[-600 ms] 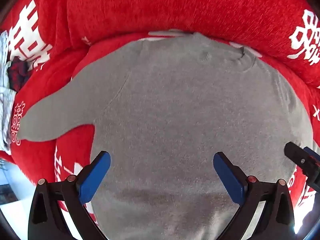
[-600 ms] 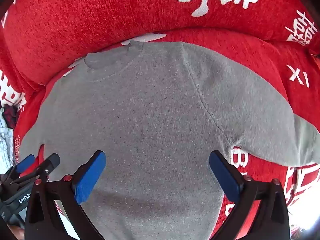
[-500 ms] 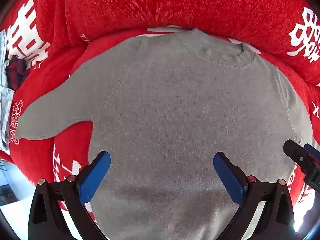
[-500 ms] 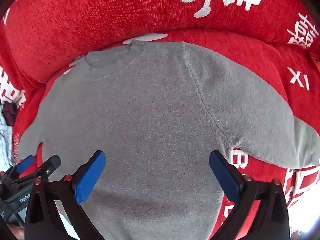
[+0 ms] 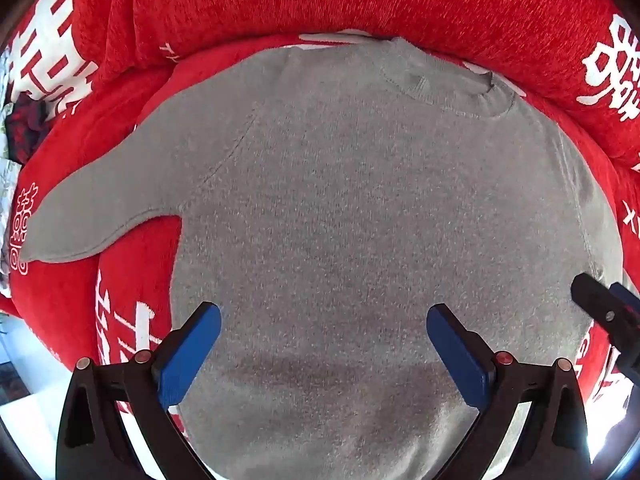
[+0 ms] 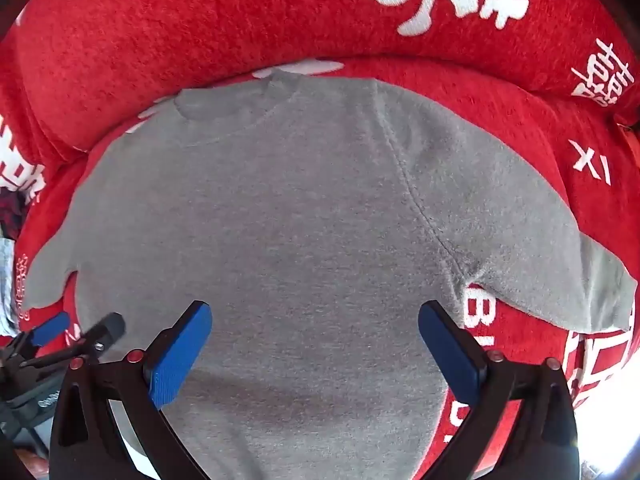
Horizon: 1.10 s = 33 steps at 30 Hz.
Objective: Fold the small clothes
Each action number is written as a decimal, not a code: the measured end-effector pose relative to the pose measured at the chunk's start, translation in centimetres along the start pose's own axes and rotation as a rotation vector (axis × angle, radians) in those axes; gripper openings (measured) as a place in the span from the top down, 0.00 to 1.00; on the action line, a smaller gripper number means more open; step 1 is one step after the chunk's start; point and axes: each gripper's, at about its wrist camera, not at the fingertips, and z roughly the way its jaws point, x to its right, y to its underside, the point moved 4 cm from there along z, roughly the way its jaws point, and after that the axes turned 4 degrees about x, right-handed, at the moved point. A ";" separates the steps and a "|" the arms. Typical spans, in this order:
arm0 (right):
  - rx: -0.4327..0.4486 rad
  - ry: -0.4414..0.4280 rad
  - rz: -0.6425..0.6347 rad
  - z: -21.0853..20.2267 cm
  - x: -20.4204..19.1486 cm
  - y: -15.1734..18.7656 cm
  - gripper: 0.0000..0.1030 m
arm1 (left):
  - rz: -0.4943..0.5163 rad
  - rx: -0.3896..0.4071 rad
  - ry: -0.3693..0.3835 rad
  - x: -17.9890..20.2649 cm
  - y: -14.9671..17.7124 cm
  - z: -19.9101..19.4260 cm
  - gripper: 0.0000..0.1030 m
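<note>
Both wrist cameras look steeply down from close above the same grey sweater [image 5: 360,220] [image 6: 280,220], the left view toward its left sleeve, the right toward the other.

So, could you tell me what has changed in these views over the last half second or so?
Very little. The grey sweater lies spread flat on the red cover, sleeves out, as before; in the left view its collar now sits slightly lower. Nothing was gripped or released. The left gripper and right gripper stay wide open above it.
</note>
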 end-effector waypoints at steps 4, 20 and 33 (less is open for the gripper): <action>0.033 0.008 0.003 -0.3 -0.4 -0.2 0.00 | 0.001 -0.004 0.002 0.0 0.0 0.1 0.00; -0.018 0.005 0.054 1.4 0.3 0.8 0.00 | -0.013 -0.030 0.007 -1.5 -0.7 0.6 0.00; -0.046 0.000 0.034 1.7 0.1 1.1 0.00 | -0.011 -0.029 0.004 -1.9 -1.0 0.9 0.00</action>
